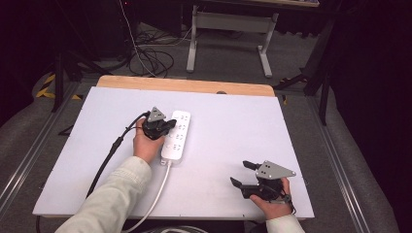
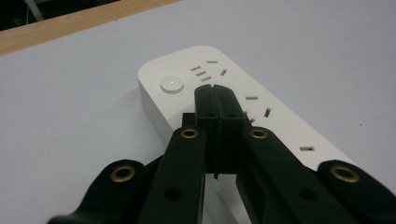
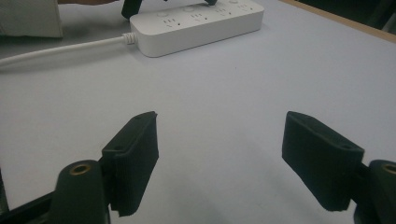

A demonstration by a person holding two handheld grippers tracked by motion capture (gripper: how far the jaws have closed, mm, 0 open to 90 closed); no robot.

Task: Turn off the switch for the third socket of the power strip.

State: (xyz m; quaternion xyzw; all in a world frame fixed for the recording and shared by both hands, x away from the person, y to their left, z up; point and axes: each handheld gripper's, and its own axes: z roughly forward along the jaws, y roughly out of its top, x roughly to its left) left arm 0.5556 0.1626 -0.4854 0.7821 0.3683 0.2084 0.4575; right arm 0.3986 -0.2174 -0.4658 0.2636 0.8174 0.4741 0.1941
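Nearest the camera, the right gripper rests on the counter well apart from the power strip, its jaws spread wide and empty, seemingly parked. Over the power strip's top, near the round button at its far end, the left gripper has its jaws pressed together on nothing, probably to poke that switch with one blunt tip.

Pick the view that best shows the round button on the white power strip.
The left gripper view: the round white button sits close and sharp on the white plastic power strip, just beyond the shut left gripper. The high view shows the strip too small to make the button out; the right gripper view shows it distant.
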